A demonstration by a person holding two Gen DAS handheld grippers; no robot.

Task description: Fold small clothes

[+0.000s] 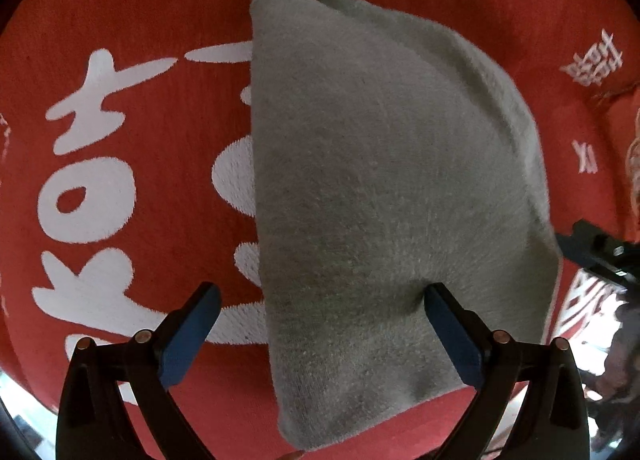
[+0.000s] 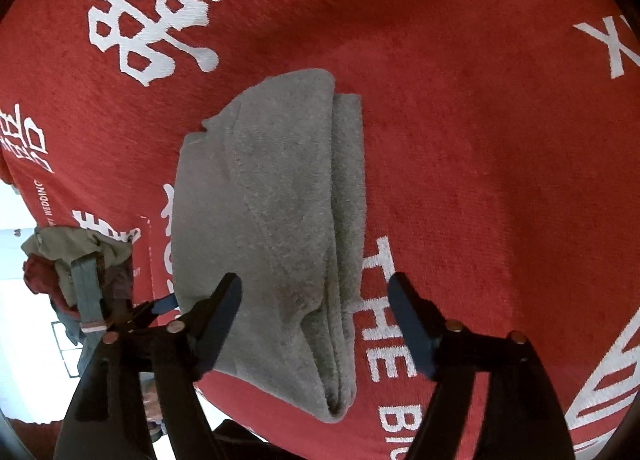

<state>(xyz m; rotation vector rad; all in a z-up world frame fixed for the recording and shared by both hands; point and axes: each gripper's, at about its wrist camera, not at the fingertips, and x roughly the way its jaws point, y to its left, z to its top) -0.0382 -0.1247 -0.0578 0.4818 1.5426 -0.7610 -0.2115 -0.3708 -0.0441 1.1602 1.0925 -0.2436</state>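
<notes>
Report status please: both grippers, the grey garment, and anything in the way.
Left gripper open over grey garment. Right gripper open, garment not gripped. Garment lies folded on red cloth. Nothing in the way.

You see the grey fleece garment (image 1: pixel 380 180) folded into a thick layered bundle, lying flat on red printed cloth (image 1: pixel 140 20), filling the frame's centre.
</notes>
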